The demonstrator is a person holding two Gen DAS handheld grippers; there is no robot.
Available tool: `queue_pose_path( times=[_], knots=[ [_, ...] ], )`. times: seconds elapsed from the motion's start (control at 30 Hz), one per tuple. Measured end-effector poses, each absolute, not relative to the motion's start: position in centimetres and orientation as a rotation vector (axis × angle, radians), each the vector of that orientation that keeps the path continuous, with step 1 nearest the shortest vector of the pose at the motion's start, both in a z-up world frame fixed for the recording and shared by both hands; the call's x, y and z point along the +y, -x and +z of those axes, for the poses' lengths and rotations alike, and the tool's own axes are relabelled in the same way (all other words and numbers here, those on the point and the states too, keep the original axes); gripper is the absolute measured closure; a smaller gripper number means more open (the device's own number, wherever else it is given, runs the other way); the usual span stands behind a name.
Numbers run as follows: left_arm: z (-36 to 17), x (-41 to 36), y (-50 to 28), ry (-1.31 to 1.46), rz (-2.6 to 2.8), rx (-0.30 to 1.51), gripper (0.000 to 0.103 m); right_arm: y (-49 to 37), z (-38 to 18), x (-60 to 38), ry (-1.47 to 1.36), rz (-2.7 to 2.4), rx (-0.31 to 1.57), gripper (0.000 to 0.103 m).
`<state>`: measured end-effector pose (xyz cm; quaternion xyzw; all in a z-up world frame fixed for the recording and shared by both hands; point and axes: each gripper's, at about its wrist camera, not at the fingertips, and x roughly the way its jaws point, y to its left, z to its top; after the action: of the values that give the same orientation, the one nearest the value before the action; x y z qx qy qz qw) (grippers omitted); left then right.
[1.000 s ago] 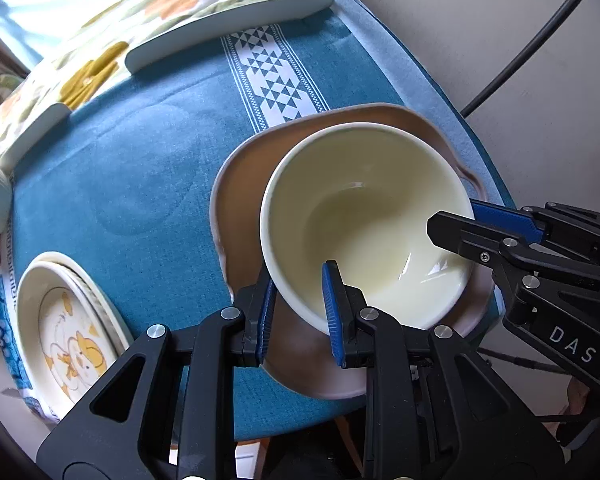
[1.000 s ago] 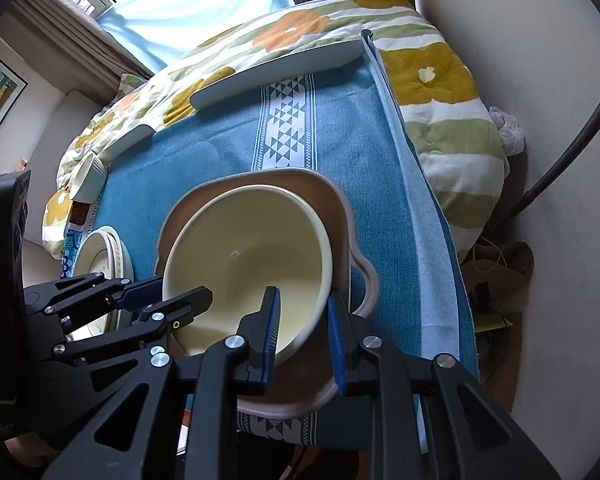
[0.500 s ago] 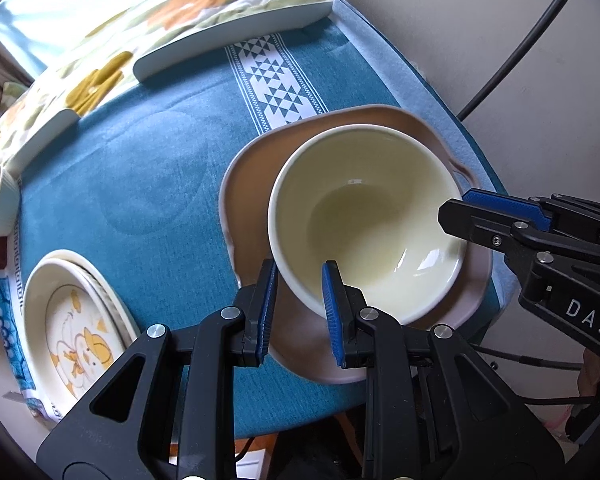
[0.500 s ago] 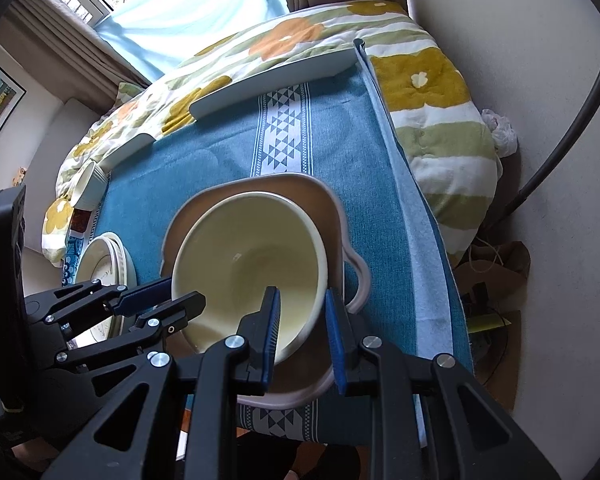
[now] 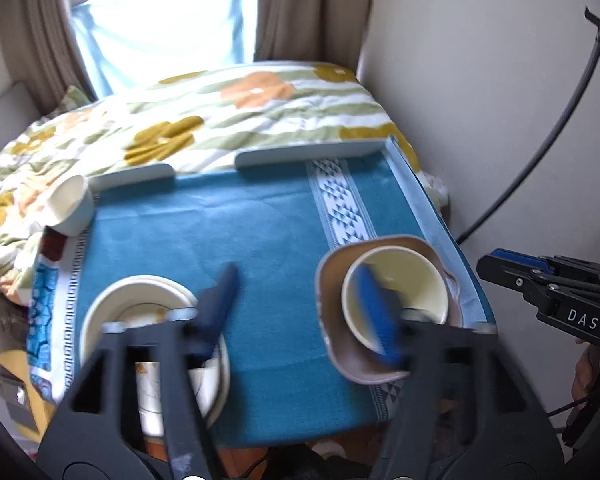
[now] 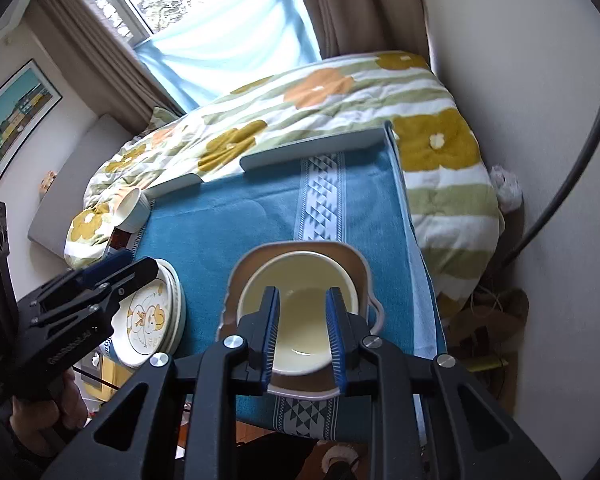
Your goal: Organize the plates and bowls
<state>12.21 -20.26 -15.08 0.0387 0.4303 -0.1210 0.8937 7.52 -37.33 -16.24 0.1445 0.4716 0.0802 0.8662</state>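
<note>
Bowl (image 6: 300, 312) sits in brown plate (image 6: 356, 264), unheld

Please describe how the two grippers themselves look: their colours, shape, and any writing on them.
Both are black plastic clamp-like tools with silver screws. The left gripper and right gripper each have two long fingers lined with ribbed blue pads. Seen from the left camera, the right one carries white letters "DAS". A bare hand grips the left one's handle; no sleeve shows.
</note>
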Motion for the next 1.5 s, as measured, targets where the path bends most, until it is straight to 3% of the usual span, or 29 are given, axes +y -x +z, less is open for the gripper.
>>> queue_pose_path(
  times=[0.03, 0.07, 0.1, 0.17, 0.37, 0.5, 0.77, 0.97, 1.33, 1.43, 1.5],
  knots=[
    [-14.4, -19.6, -11.7, -0.068, -0.231, 0.856, 0.011, -7.5, -15.9, -37.0, -0.288, 0.176, 0.979, 0.077],
    [-13.8, -18.9, -11.2, -0.058, -0.219, 0.825, 0.008, -7.5, -15.7, -36.5, -0.277, 0.192, 0.969, 0.062],
    [-13.3, -18.4, -10.9, -0.054, -0.209, 0.812, 0.005, -7.6, -15.4, -36.2, -0.27, 0.214, 0.958, 0.041],
    [-12.5, -17.0, -10.4, -0.055, -0.162, 0.811, 0.003, -7.9, -14.7, -35.1, -0.247, 0.265, 0.928, 0.02],
    [-11.1, -11.5, -10.3, -0.012, -0.022, 0.806, 0.003, -9.8, -12.4, -31.2, -0.166, 0.391, 0.81, 0.017],
    [-10.3, -7.1, -10.9, 0.059, 0.057, 0.802, 0.003, -12.0, -10.4, -27.4, -0.13, 0.492, 0.74, 0.004],
    [-10.3, 2.5, -14.9, 0.208, 0.158, 0.825, 0.003, -18.1, -7.9, -18.6, -0.05, 0.67, 0.586, 0.004],
    [-12.4, 9.1, -19.9, 0.31, 0.186, 0.875, 0.003, -25.2, -9.4, -11.0, 0.023, 0.714, 0.71, 0.004],
    [-20.3, 17.6, -28.6, 0.461, 0.157, 0.997, 0.005, -36.8, -19.5, -1.0, 0.05, 0.677, 1.081, 0.004],
    [-22.7, 18.6, -30.2, 0.485, 0.135, 1.04, 0.018, -38.1, -21.8, 0.5, 0.046, 0.671, 1.127, 0.004],
    [-24.1, 19.1, -31.1, 0.511, 0.114, 1.069, 0.031, -38.8, -23.3, 1.2, 0.013, 0.667, 1.162, 0.014]
  ],
)
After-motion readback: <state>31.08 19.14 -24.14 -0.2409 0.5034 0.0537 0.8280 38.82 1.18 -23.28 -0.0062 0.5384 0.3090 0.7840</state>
